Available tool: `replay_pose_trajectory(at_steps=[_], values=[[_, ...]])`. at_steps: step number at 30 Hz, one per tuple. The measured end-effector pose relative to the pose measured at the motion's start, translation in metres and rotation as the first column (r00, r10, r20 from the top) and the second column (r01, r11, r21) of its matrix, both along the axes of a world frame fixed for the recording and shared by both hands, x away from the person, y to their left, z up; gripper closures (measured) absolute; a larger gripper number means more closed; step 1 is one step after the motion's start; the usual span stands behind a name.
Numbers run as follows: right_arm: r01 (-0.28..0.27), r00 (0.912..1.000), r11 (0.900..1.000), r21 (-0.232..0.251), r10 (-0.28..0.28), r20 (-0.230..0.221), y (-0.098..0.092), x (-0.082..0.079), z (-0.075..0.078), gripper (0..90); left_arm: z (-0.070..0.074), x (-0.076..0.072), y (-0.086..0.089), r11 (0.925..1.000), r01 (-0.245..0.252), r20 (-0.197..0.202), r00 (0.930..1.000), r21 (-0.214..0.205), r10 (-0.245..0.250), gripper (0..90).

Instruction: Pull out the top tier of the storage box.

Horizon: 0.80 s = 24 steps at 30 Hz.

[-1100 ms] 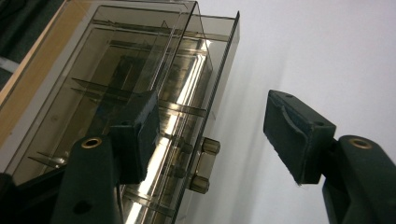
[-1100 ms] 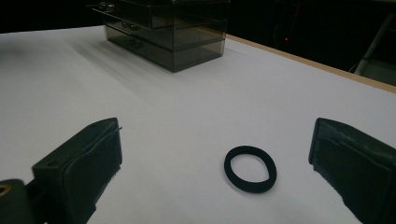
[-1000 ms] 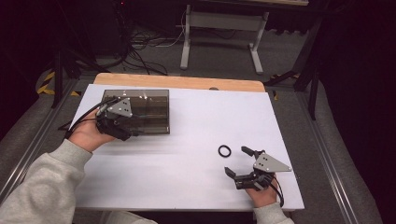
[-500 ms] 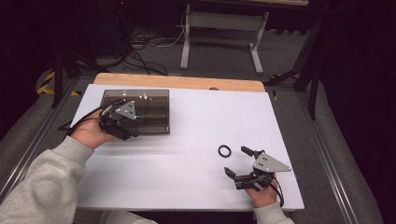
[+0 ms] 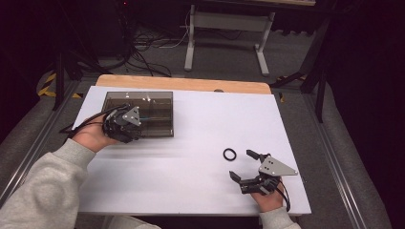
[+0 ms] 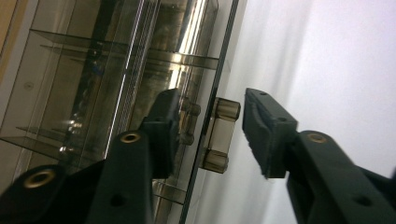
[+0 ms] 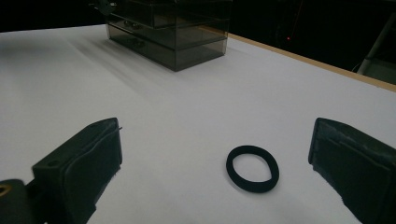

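two grippers, jaws apart | white table (image 5: 191,157) | smoky drawer box (image 5: 157,114) | black ring (image 5: 229,154) | dark room

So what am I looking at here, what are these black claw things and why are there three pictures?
A person sits at a white table, holding a hand-operated grasping tool in each hand. One camera looks down from above; the other two ride on the tools, looking along their jaws. The left tool is at a smoky clear drawer box, its open jaws on either side of a small drawer handle, not yet pinching it. The right tool rests open near a black ring, perhaps a hair tie, lying loose on the table. Nothing is held.
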State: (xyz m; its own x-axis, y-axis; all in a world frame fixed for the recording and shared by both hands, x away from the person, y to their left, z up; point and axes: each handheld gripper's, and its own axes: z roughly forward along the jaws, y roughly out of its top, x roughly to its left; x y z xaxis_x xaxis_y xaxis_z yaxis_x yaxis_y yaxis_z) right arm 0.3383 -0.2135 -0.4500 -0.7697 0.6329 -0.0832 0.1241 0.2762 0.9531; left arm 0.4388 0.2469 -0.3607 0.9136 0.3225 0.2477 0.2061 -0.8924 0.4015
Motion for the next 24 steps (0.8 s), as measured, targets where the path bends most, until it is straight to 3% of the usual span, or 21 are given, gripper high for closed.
replay_pose_trajectory(at_steps=[6,13,24], values=[[-0.001,1.0000,1.0000,0.000,0.001,-0.001,0.000,0.000,0.000,3.0,-0.001,-0.001,-0.003,0.9994,0.022,0.003,0.9997,0.025,-0.022,68.8],[-0.001,1.0000,1.0000,0.001,0.001,-0.002,0.000,0.000,0.000,3.0,0.001,-0.002,-0.004,0.9987,0.027,0.010,0.9996,0.043,-0.028,69.5],[-0.001,1.0000,1.0000,0.007,0.001,-0.003,0.000,0.000,0.000,3.0,0.009,-0.016,-0.008,0.9985,0.034,-0.017,0.9993,0.043,-0.033,70.2]])
